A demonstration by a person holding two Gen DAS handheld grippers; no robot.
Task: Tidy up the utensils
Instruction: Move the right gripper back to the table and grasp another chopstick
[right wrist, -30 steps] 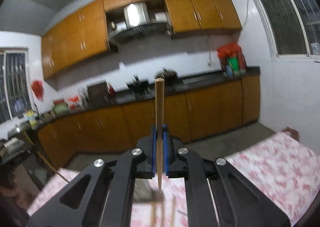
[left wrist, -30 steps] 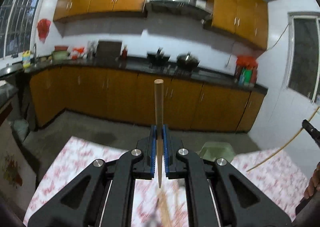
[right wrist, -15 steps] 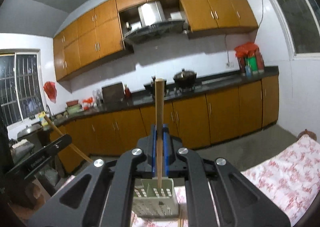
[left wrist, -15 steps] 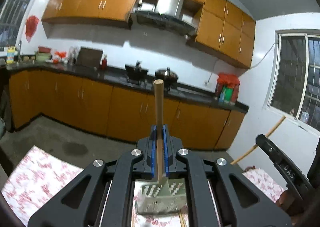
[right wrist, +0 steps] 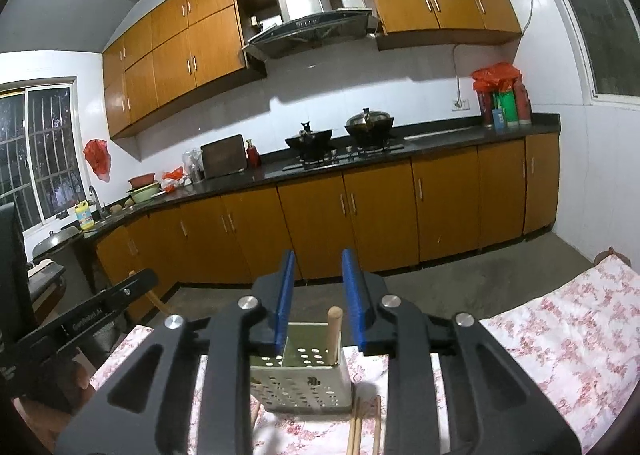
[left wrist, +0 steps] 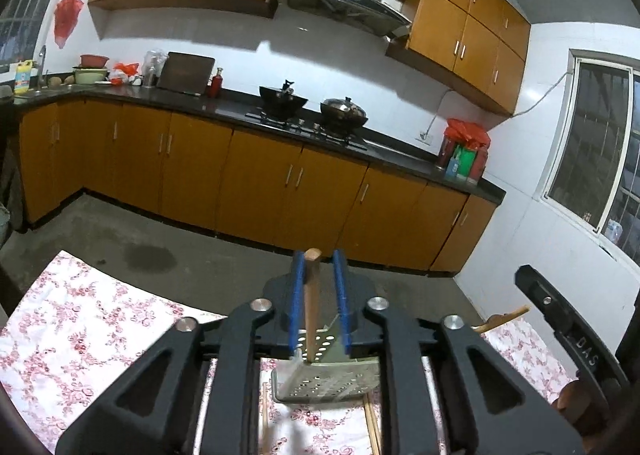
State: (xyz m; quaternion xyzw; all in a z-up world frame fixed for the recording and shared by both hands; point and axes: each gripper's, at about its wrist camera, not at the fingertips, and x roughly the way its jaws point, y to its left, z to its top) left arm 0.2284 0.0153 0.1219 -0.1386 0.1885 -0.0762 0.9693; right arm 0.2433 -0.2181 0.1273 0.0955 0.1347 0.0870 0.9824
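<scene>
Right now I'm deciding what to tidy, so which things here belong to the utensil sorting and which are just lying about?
For the job: perforated holder; chopstick standing in it; loose chopsticks on the floral cloth.

Lying about: wok, lidded pan, cutting board and red bottle, all on the far counter.

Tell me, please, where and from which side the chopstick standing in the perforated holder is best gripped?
Grip the chopstick by its rounded upper end, coming from straight above. It stands nearly upright in the perforated holder, whose walls hide its lower part; only the top is free for the fingers to close across.
</scene>
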